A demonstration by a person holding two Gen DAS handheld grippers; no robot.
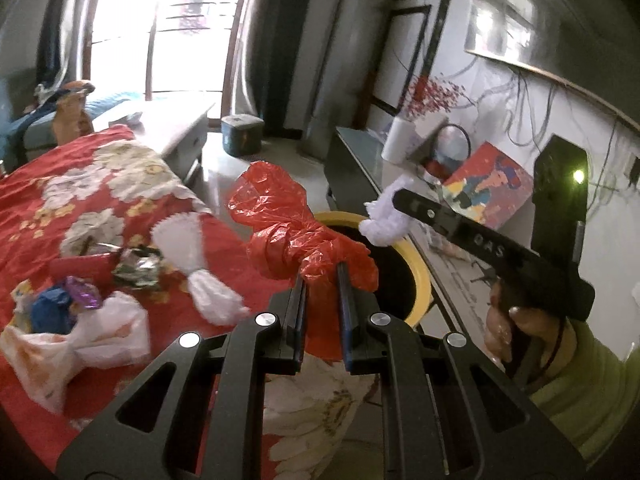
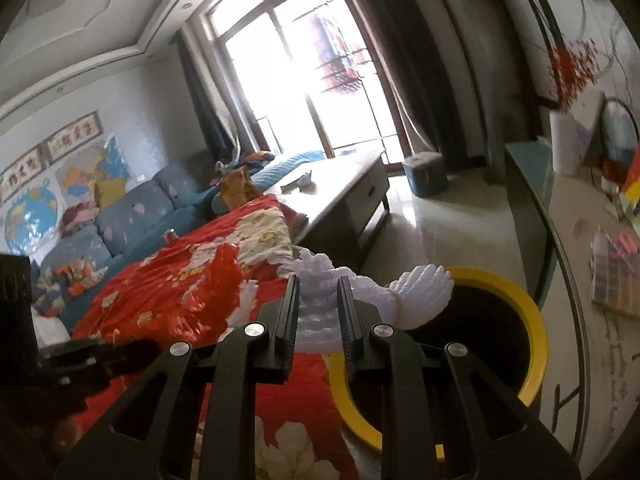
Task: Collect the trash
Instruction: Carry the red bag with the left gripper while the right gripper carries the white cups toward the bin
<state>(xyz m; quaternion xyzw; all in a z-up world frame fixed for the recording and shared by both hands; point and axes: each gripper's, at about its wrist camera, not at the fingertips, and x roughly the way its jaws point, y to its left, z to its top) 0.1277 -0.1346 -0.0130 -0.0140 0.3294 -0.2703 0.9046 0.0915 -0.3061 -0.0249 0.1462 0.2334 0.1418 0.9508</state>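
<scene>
Left tongs (image 1: 320,276) pinch red plastic bag (image 1: 296,232) | right tongs (image 2: 318,292) pinch white foam wrap (image 2: 360,292) | both at yellow-rimmed bin (image 2: 536,344) | step: carry to bin | next: centre over opening, release

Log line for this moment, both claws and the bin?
left claw: shut on red plastic bag | right claw: shut on white foam net | yellow-rimmed bin: just ahead, open

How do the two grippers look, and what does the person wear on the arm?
Both the left gripper and the right gripper are black, with cut-out arms, silver round bolts and flat parallel fingers. The right gripper's side has pale letters. The sleeve is light yellow-green.
</scene>
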